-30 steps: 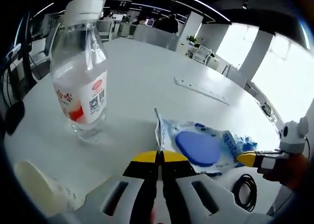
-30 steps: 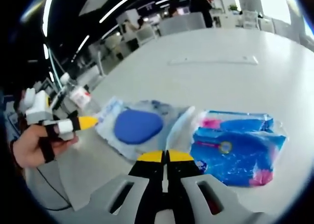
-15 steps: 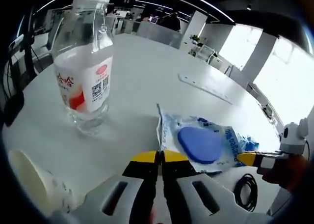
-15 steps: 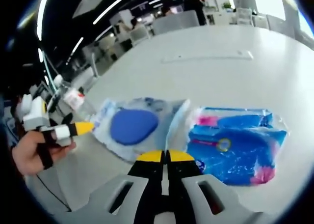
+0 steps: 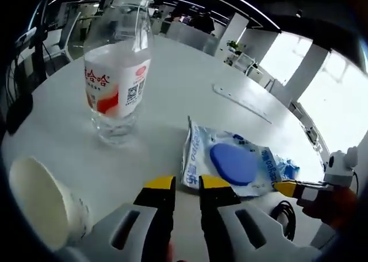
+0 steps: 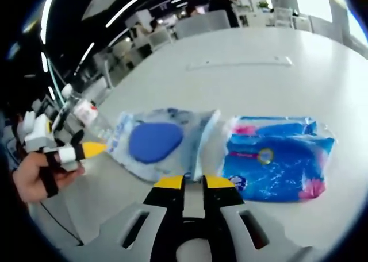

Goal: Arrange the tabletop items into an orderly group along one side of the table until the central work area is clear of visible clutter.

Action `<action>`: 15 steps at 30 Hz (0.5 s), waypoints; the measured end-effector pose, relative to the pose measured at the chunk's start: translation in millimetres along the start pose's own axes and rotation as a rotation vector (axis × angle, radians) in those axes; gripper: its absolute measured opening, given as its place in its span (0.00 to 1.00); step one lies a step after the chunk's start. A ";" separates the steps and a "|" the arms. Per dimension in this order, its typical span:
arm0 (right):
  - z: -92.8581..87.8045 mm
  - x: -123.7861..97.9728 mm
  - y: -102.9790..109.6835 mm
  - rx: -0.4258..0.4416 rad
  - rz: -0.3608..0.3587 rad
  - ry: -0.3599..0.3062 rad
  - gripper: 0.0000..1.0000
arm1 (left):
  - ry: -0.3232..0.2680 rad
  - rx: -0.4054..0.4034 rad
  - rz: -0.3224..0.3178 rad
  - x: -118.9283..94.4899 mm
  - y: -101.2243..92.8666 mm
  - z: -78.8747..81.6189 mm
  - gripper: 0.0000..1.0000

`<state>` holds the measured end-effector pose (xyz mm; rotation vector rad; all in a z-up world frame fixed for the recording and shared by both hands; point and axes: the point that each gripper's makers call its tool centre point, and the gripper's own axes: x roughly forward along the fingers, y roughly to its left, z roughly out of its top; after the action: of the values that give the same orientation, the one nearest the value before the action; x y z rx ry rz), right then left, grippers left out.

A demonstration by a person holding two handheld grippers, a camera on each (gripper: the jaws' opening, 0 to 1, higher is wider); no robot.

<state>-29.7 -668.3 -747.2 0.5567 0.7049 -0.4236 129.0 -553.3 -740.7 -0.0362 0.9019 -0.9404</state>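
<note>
A clear wipes pack with a round blue lid (image 5: 233,164) (image 6: 155,142) lies flat on the white table (image 5: 172,95). My left gripper (image 5: 187,184) is open, its yellow tips just short of the pack's near edge. My right gripper (image 6: 194,182) is open too, at the seam between that pack and a blue and pink packet (image 6: 276,164) to its right. A clear water bottle (image 5: 118,72) with a red and white label stands upright at the left. A white paper cup (image 5: 40,199) sits close at the lower left.
A long white strip (image 5: 241,103) (image 6: 238,64) lies farther out on the table. A black cable (image 5: 282,213) coils near the table edge. A hand (image 6: 34,176) holds the left gripper (image 6: 92,150). The right gripper (image 5: 290,187) enters from the right. Office desks stand beyond.
Both grippers went from shut to open and let go of the wipes pack's edges; the pack now lies flat. The left view has moved closer to the bottle and cup.
</note>
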 end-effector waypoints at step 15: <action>-10.0 -26.8 10.1 -0.005 0.005 -0.019 0.09 | 0.026 0.067 -0.035 -36.1 -12.8 -28.2 0.14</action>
<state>-47.6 -649.7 -731.3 0.5489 0.6857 -0.4216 91.4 -526.0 -730.3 0.0175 0.8953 -1.0046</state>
